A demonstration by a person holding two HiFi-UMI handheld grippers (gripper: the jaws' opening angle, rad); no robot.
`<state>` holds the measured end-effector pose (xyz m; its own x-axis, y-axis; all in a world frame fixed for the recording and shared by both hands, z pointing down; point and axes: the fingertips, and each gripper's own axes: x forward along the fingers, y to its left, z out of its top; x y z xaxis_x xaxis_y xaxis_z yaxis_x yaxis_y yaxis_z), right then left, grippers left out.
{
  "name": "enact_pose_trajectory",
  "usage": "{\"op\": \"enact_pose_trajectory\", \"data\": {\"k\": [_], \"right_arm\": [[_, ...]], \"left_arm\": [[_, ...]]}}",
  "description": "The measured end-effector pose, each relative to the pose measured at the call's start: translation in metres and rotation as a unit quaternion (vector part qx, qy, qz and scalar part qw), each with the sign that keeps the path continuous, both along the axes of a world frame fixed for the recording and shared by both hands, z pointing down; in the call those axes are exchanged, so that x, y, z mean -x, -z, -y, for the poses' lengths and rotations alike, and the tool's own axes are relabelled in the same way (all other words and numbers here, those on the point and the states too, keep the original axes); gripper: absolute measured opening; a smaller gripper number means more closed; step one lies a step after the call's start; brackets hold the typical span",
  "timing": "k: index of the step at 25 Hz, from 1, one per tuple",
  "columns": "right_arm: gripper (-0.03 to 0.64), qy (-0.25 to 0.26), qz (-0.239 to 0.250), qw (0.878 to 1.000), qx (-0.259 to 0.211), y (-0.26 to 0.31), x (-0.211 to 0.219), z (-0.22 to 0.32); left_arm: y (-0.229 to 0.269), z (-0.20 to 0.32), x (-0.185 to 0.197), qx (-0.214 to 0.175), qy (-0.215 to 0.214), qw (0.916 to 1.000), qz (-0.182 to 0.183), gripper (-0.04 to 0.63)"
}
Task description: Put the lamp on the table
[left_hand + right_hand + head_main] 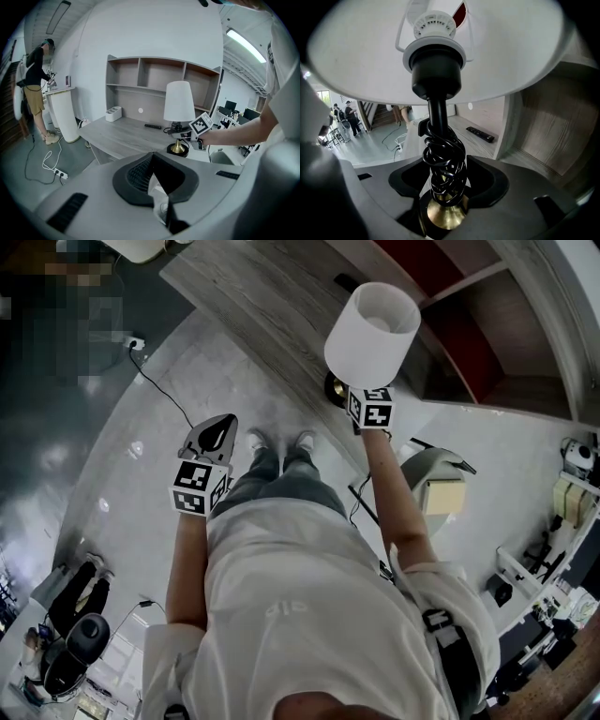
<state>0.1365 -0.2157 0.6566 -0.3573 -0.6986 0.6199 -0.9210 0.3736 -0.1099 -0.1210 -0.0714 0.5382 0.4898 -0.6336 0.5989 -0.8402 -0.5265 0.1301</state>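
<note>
In a shelved office corner stands the grey table (117,133). The right gripper (449,183) is released, jaws apart around the stem of the lamp (179,102), whose base rests upright near the table's edge. The left gripper (214,434) hangs clenched and empty. Placement looks done; only backing away seems left.

Likely lab-office: desk (117,133), shelf unit (154,77), floor cables (47,161).

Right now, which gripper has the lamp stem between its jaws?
The right gripper: its parted jaws flank the cord-wrapped stem of the lamp. The left gripper has its jaws together, well clear of the lamp.
</note>
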Motion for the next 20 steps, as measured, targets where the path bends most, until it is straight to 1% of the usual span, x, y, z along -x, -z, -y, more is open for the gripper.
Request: {"op": "enact_pose_trajectory", "data": {"k": [8,20], "right_arm": [[0.268,0.003,0.007,1.0,0.01,-0.006,-0.002,-0.024],[0.288,-0.012,0.007,1.0,0.024,-0.011,-0.009,-0.058]], "left_arm": [[0.0,-0.002,-0.009,0.0,-0.019,0.9998,-0.003,0.015],[-0.001,0.0,-0.022,0.0,-0.052,0.9986,-0.01,0.014]]}}
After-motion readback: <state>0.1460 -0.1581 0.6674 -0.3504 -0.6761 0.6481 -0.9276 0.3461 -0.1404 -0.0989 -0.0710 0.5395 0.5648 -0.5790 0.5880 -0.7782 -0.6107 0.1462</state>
